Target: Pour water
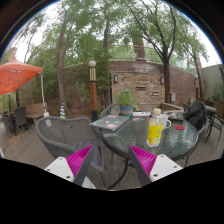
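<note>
A clear bottle (155, 129) with yellowish liquid and a white cap stands upright on a round glass patio table (170, 143), beyond my fingers and off to the right. My gripper (111, 160) hangs well short of the table, open, with nothing between its magenta pads (79, 158). A white paper or tray (110, 123) lies on the table's left part. No cup or glass is clearly visible.
A grey metal mesh chair (62, 135) stands just ahead of my fingers at the left. A potted plant (126, 101) sits at the table's far side. Dark bags (196, 114) rest on a chair at the right. A red umbrella (17, 74) stands far left.
</note>
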Available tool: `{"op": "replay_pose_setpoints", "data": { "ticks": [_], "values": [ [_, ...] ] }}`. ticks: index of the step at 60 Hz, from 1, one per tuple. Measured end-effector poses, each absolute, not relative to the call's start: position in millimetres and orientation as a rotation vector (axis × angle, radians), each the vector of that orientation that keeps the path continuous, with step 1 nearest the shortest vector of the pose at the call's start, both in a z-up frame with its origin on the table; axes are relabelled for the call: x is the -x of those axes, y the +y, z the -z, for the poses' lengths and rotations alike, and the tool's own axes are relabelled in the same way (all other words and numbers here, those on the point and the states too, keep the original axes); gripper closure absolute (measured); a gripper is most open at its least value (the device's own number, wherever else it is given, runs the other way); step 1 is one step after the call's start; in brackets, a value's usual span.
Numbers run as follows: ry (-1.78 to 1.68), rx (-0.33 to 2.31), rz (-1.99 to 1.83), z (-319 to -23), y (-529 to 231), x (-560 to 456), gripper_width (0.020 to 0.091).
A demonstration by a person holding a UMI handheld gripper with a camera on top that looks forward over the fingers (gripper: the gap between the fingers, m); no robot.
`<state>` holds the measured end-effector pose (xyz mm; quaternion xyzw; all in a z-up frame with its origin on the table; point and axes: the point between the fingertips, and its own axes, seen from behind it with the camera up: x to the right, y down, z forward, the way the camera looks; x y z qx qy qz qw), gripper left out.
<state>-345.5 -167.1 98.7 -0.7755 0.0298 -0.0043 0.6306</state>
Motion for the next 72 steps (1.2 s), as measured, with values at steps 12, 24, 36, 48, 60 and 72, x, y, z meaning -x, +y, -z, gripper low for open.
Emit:
{"op": "replay_pose_setpoints", "data": {
  "ticks": [12, 24, 36, 48, 60, 72],
  "values": [
    [0.12, 1.774, 0.014, -94.4, -166.4, 325.2, 0.0285],
    [0.142, 1.749, 0.054, -101.6, -165.6, 276.9, 0.0293],
    [0.195, 1.7, 0.167, -108.2, -126.2, 192.5, 0.0285],
    [0.192, 1.66, 0.227, -113.8, -58.7, 140.7, 0.0283],
    [0.144, 1.647, 0.244, -107.1, 6.3, 123.5, 0.0285],
    [0.174, 1.665, 0.219, -93.9, 28.0, 119.1, 0.0591]
  ]
}}
